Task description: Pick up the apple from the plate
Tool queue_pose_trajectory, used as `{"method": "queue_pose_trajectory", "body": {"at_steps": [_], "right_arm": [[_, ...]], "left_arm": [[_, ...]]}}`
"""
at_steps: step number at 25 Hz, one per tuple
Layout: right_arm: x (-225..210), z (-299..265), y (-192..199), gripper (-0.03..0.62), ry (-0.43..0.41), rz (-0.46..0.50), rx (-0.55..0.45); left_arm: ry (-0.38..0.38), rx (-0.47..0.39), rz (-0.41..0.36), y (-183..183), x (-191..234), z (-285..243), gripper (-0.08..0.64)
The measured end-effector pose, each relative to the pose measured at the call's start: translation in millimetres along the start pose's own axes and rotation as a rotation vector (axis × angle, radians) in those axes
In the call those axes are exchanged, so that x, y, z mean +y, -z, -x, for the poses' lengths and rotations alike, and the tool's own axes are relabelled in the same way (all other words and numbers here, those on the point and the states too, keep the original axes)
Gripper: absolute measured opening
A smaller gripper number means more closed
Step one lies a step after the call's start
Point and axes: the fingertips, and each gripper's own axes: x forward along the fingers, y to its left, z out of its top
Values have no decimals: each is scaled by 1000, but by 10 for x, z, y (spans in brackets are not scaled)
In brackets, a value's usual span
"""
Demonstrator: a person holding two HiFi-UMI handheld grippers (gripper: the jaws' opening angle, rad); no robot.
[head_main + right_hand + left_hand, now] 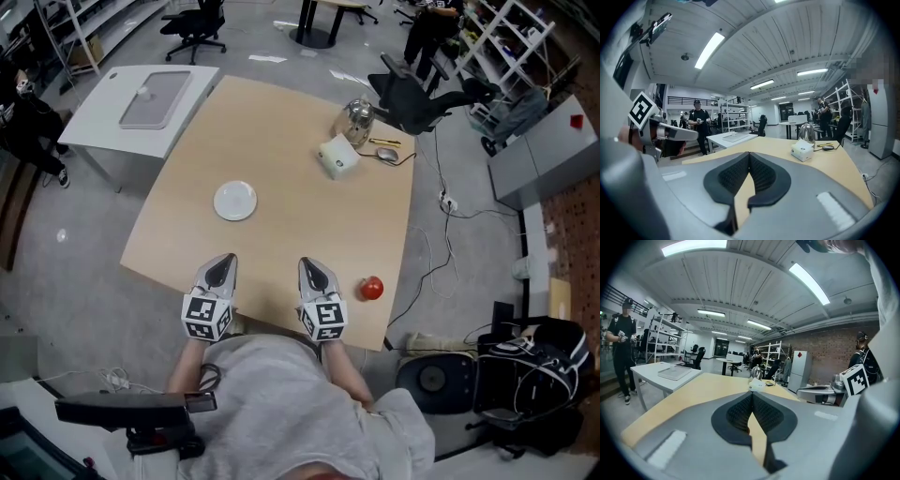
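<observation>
The apple (372, 288) sits near the table's (281, 141) front right corner (not on the plate (234, 201)), just right of the right gripper (310, 266), the nearer one. Both it and the left gripper (226, 262) have jaws together, holding nothing.

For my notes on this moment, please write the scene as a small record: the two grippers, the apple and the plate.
left gripper: fingers together, empty, at near edge of the table
right gripper: fingers together, empty, beside the left
plate: empty, mid-table
apple: on the table, right of the right gripper, not on the plate
</observation>
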Motion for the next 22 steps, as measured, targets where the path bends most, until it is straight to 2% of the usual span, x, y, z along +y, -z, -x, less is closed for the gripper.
{"method": "queue_pose_trajectory", "body": {"at_steps": [22], "right_arm": [[-81, -92, 68, 6, 0, 2, 11]], "left_arm": [[-1, 13, 5, 44, 50, -108, 18]]}}
